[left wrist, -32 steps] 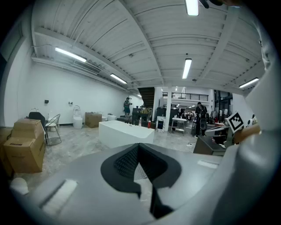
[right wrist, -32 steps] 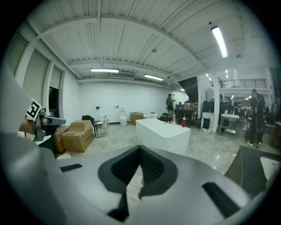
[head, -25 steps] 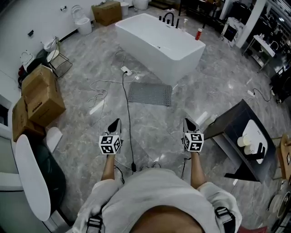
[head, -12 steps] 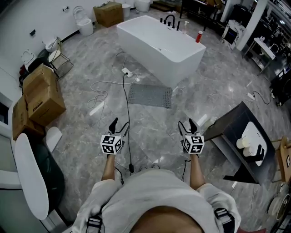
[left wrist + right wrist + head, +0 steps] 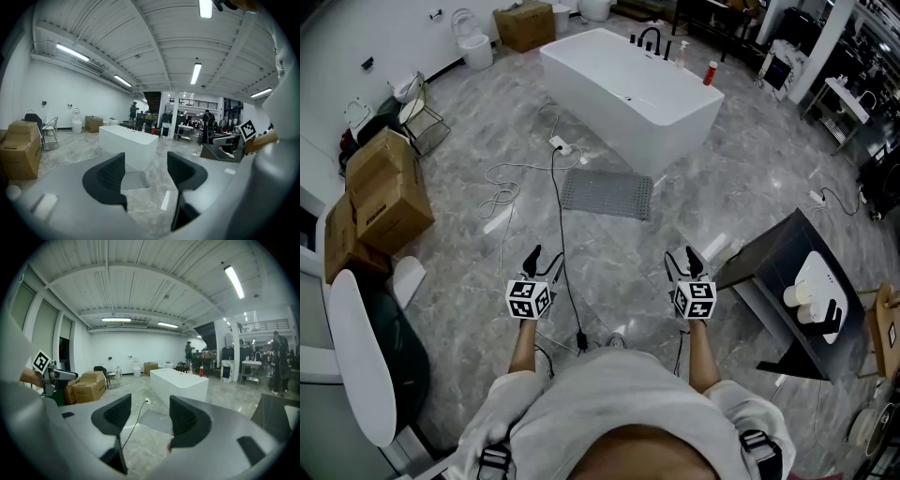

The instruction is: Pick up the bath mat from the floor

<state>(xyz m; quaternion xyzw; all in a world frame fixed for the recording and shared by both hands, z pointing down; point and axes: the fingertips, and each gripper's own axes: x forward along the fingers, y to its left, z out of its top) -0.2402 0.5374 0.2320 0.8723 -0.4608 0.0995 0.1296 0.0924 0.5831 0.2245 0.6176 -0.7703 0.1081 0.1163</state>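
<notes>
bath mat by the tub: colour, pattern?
The bath mat is grey with a fine dotted grid; the head view shows it best.

Grey marbled floor [image 5: 750, 178] with a white freestanding bathtub [image 5: 628, 94] near its far side. Cardboard boxes [image 5: 389, 192] stand along the white wall [image 5: 56, 98] at left; tube lights [image 5: 196, 72] line the ribbed ceiling [image 5: 140, 42].

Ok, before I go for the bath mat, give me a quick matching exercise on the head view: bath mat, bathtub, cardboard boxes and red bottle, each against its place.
Things:
1. bath mat
2. bathtub
3. cardboard boxes
4. red bottle

Places:
A. far left of the view, stacked
B. at the tub's right end
C. lying flat just in front of the tub
D. upper middle of the view, beyond the mat

Pairs: 1-C, 2-D, 3-A, 4-B
</notes>
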